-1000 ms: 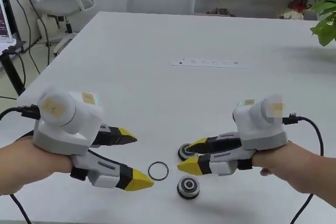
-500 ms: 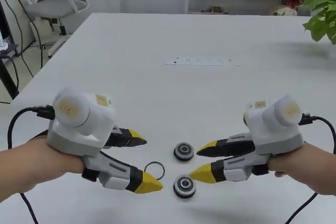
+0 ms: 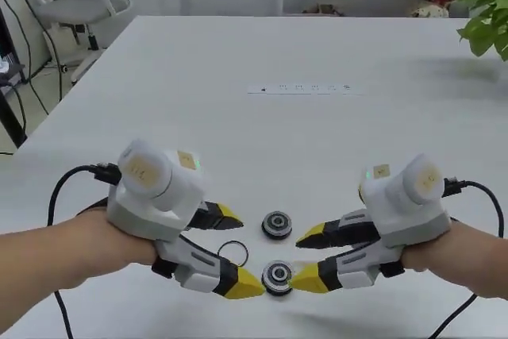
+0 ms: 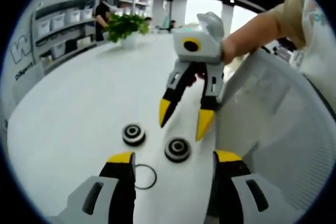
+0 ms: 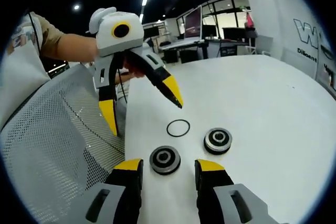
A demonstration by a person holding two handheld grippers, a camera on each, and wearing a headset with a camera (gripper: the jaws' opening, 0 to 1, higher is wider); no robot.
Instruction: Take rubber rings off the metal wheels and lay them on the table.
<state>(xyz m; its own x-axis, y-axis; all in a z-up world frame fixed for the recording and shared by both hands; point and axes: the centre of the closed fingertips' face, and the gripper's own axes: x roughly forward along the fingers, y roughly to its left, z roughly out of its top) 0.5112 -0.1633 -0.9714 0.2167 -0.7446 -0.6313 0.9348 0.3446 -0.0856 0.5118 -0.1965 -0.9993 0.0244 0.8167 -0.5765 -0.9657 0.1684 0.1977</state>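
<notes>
Lower centre, head view: the near wheel (image 3: pixel 279 275) lies flat on the surface (image 3: pixel 317 156) between my left tongs (image 3: pixel 240 252) and right tongs (image 3: pixel 305 258), both wide, the right nearer.

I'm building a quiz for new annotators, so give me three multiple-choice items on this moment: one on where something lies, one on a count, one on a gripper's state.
1. Where does the loose rubber ring lie? A. on the table, near the left gripper; B. around a chair leg; C. between the right gripper's jaws.
2. How many metal wheels lie on the table? A. one; B. two; C. four.
3. How do the right gripper's jaws stand? A. shut on the ring; B. shut on a wheel; C. open.
1 A: the ring lies flat on the table. 2 B: a near wheel and a far wheel. 3 C: a gap shows between its yellow tips in the right gripper view.
</notes>
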